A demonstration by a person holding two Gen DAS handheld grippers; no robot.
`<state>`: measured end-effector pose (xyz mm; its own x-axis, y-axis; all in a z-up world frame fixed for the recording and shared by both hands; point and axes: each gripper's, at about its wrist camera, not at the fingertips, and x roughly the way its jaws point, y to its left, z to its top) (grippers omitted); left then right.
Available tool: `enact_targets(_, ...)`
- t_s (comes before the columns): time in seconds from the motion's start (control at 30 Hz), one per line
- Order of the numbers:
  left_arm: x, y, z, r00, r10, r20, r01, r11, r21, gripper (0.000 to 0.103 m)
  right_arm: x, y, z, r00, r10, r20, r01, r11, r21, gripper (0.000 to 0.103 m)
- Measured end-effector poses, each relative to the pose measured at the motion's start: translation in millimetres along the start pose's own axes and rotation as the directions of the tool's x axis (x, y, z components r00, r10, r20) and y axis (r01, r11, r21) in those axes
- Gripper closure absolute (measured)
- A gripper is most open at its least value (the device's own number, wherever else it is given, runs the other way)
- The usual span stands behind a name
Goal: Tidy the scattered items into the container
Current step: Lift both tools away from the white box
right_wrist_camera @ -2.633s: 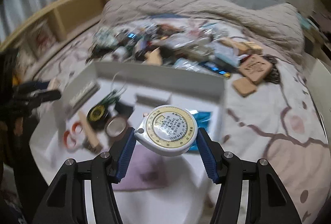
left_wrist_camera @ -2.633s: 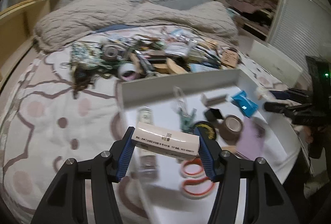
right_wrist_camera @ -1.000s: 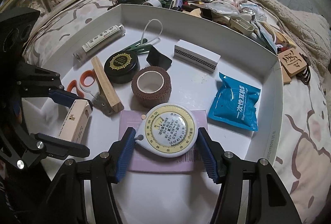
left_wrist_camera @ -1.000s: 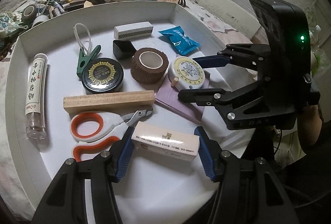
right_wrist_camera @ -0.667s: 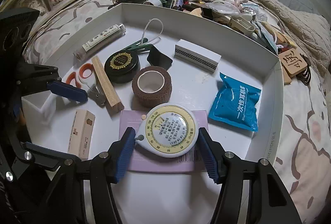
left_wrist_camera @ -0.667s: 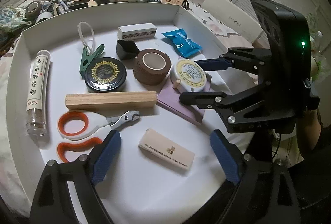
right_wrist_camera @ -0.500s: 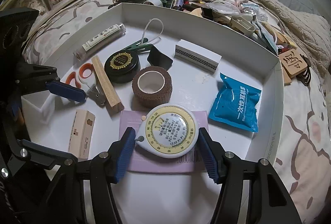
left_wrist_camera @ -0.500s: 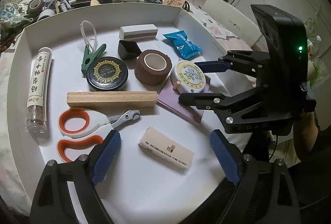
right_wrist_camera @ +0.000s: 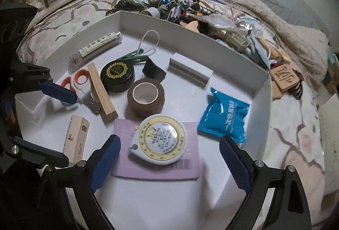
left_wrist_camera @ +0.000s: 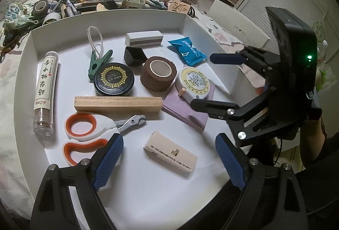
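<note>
Now both hand-held grippers hung open over the white container [left_wrist_camera: 31, 43], each with an item lying loose below it.

Between the spread pads of the left hand-held gripper [left_wrist_camera: 169, 161], and touching neither, a cream box [left_wrist_camera: 170, 154] lay on the container floor, with the orange-handled clippers [left_wrist_camera: 84, 130] just off its left pad and a wooden block [left_wrist_camera: 118, 104] beyond. The right hand-held gripper [right_wrist_camera: 169, 163] was opening its jaws; the round tape measure [right_wrist_camera: 157, 139] sat free between them on a purple card [right_wrist_camera: 156, 170], pads clear of it on both sides. Ahead of that gripper stood a brown bandage roll [right_wrist_camera: 145, 94], a black tin [right_wrist_camera: 117, 75] to the left of the roll, and a blue packet [right_wrist_camera: 224, 116] to the gripper's right (printed side up). Past the container's far wall, a heap of scattered items [right_wrist_camera: 190, 11] waited on the bed [right_wrist_camera: 296, 138].
</note>
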<state>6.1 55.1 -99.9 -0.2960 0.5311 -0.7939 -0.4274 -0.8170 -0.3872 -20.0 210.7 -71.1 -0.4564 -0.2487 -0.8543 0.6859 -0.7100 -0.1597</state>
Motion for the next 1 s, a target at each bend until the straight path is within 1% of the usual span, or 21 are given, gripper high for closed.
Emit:
enact_targets(0.07, -1, -1, 0, 1.0, 0.002, 0.004, -0.002, 1.0, 0.002, 0.014, -2, -3, 1, 1.0, -0.005, 0.009, 0.005, 1.0, 0.01, 0.007)
enact_targets(0.13, -2, 0, 1, 1.0, 0.005, 0.01, -0.005, 1.0, 0.003, 0.014, -4, -5, 1, 1.0, -0.016, 0.019, 0.016, 1.0, 0.017, 0.0)
enact_targets(0.2, -3, -1, 1, 1.0, 0.013, 0.018, -0.013, 1.0, 0.003, 0.014, -5, -6, 2, 0.999, -0.026, 0.024, 0.025, 0.999, 0.022, 0.0)
enact_targets(0.4, -6, 1, 2, 0.999, 0.027, 0.036, -0.027, 1.0, 0.009, 0.013, -7, -9, 2, 1.0, -0.017, 0.024, 0.016, 0.999, 0.049, 0.0)
enact_targets(0.5, -8, -3, 2, 0.998, 0.036, 0.054, -0.038, 0.999, 0.039, 0.004, -8, -10, 1, 0.999, -0.022, 0.029, 0.02, 0.998, 0.054, 0.0)
enact_targets(0.63, -10, -4, 4, 0.997, 0.043, 0.068, -0.046, 0.998, 0.052, 0.0, -11, -11, 1, 0.999, -0.019, 0.042, 0.016, 0.998, 0.059, 0.0)
enact_targets(0.83, -18, 3, 7, 0.993, 0.065, 0.1, -0.067, 0.997, 0.023, 0.0, -15, -12, 2, 0.998, -0.019, 0.066, 0.014, 0.998, 0.066, 0.0)
enact_targets(1.0, -29, 8, 10, 0.986, 0.083, 0.143, -0.087, 0.996, 0.019, 0.0, -17, -15, 3, 0.996, -0.022, 0.081, 0.016, 0.997, 0.079, 0.0)
